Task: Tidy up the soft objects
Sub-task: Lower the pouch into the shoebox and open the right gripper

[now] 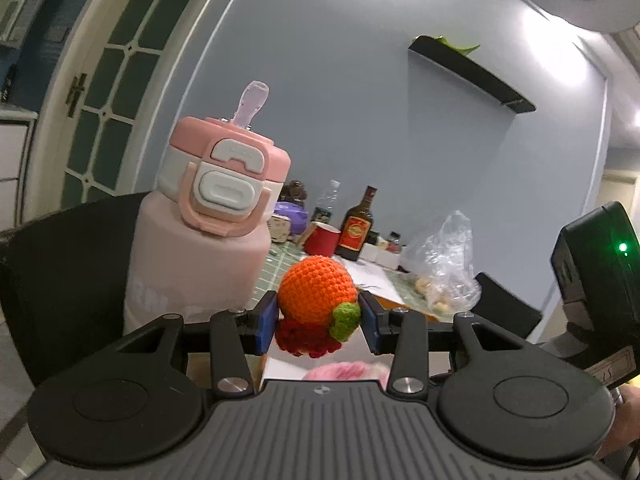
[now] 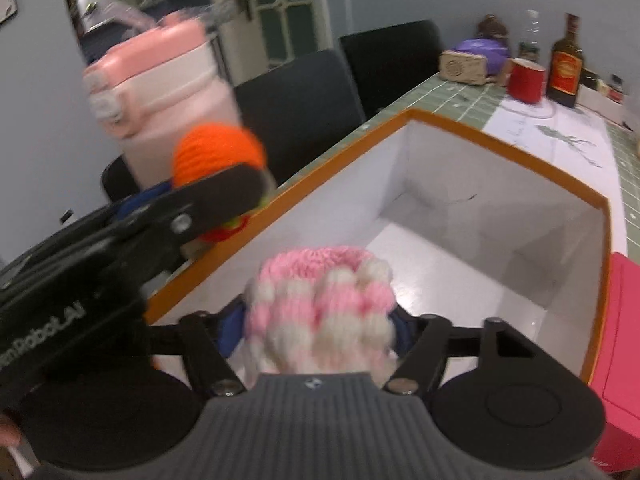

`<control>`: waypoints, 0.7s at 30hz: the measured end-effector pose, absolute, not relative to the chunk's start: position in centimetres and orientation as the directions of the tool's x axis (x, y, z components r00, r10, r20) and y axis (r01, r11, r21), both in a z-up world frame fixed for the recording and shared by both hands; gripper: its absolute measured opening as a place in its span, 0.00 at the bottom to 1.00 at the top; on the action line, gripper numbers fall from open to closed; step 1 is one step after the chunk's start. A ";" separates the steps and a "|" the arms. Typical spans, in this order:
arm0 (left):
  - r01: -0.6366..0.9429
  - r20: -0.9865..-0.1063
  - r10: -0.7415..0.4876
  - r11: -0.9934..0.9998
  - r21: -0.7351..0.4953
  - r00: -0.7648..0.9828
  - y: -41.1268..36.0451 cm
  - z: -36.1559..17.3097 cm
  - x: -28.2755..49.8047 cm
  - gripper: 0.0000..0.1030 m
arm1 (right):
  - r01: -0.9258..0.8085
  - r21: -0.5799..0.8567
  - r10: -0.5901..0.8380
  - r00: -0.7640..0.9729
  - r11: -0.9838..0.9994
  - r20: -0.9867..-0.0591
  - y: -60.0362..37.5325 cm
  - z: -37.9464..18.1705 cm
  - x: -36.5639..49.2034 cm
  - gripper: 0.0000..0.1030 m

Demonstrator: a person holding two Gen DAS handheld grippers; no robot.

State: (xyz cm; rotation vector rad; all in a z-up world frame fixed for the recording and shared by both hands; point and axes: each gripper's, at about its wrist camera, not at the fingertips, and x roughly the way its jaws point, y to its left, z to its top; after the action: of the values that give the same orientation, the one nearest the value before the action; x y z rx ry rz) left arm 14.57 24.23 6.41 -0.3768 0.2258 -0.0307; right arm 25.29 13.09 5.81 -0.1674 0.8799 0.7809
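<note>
Both grippers loaded, mid-carry toward the box. Left gripper [image 1: 319, 320] has its blue pads pinched narrow on the orange crochet toy [image 1: 318, 294], which has a green leaf knob and a red frilly part hanging below; toy is held up in the air, with the pink water bottle [image 1: 200, 232] just left of it and the cluttered table far behind. In the right wrist view the same toy [image 2: 218, 152] sits left of and outside the box's near-left rim, not yet over the opening. Right gripper [image 2: 318, 328] is closed partway around a pink-and-white knitted piece [image 2: 320, 304], squeezed at its sides, held above the near end of the orange-rimmed white box [image 2: 420, 114]. The box interior looks bare as far as can be seen. Step in hand, I judge: transport to box, nothing released yet. Next move likely calls for lowering the knitted piece into the box and opening, then bringing the left toy right across the rim before letting go; watch the bottle close by the left arm.
</note>
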 end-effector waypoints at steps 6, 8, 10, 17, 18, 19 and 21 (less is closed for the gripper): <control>0.033 -0.250 -0.146 0.912 -0.409 0.957 24.0 6.0 15.5 0.47 | -0.687 0.016 0.485 0.495 0.726 -0.720 10.5 7.8 24.2 0.89; 0.038 -0.266 -0.150 0.922 -0.385 0.952 23.3 5.9 15.8 0.47 | -0.625 -0.072 0.404 0.583 0.777 -0.705 8.9 8.5 24.3 0.94; 0.049 -0.295 -0.166 0.928 -0.368 0.941 22.8 5.6 16.2 0.47 | -0.540 -0.154 0.303 0.659 0.827 -0.688 7.3 8.8 24.7 0.94; 0.112 -0.423 -0.202 0.967 -0.227 0.883 21.1 5.3 17.0 0.48 | -0.441 -0.057 0.297 0.688 0.895 -0.662 3.2 9.5 26.5 0.94; 0.128 -0.414 -0.220 0.963 -0.237 0.883 21.2 5.3 16.9 0.48 | -0.442 -0.056 0.299 0.690 0.895 -0.659 3.3 9.5 26.6 0.94; 0.156 -0.401 -0.247 0.956 -0.246 0.882 21.2 5.4 16.7 0.48 | -0.444 -0.060 0.301 0.693 0.894 -0.656 3.4 9.5 26.6 0.94; 0.241 -0.382 -0.342 0.927 -0.288 0.858 21.3 5.4 16.6 0.48 | -0.460 -0.070 0.308 0.692 0.885 -0.653 3.7 9.5 26.6 0.94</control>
State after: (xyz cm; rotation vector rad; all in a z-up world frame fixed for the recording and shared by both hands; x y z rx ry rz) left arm 16.59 21.26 5.42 -0.2353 0.4429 -0.3091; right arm 26.58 3.70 9.49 -0.2362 0.6827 0.4330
